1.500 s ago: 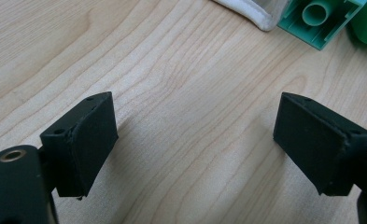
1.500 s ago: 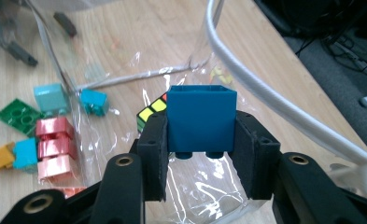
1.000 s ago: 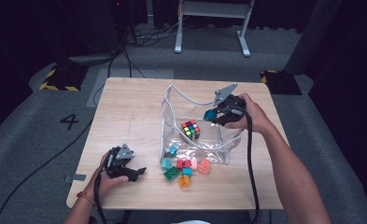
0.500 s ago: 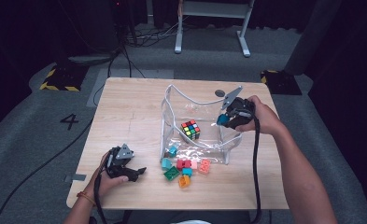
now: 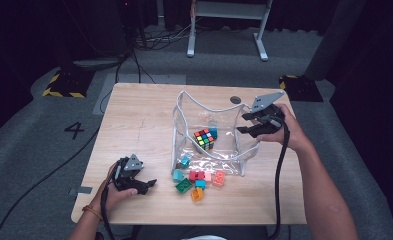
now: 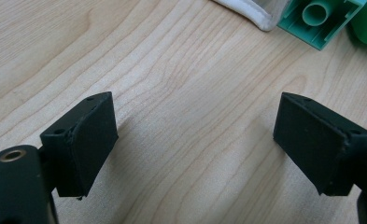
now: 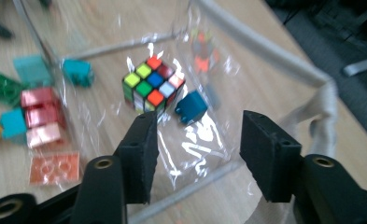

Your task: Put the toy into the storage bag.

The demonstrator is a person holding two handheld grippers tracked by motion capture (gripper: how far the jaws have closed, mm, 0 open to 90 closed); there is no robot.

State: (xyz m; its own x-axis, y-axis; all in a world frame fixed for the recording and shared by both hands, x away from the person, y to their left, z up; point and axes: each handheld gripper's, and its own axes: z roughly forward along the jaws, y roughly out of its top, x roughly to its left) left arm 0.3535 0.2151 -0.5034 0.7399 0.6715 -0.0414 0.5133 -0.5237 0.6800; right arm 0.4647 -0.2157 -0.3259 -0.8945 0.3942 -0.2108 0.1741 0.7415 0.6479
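A clear plastic bag (image 5: 199,102) with white trim (image 7: 284,60) stands open on the wooden table. A Rubik's cube (image 5: 204,138) (image 7: 151,86) lies inside it, with a blue brick (image 5: 213,133) (image 7: 190,106) right beside the cube. My right gripper (image 5: 244,125) (image 7: 195,130) hovers at the bag's right side. Its jaws have just been opening and stand open with nothing between them. My left gripper (image 5: 151,184) (image 6: 195,126) rests low at the table's front left, open over bare wood.
Loose bricks lie in front of the bag: teal (image 5: 178,175), green (image 5: 183,186), red (image 5: 198,176), orange (image 5: 197,194) and salmon (image 5: 218,178). A teal brick (image 6: 319,21) lies just beyond the left jaws. The table's right edge (image 5: 296,165) is close behind the right hand.
The right gripper has drawn back to the right, away from the bag, and its jaws have opened. The blue bit at its tips is gone from there. The left gripper has kept still.
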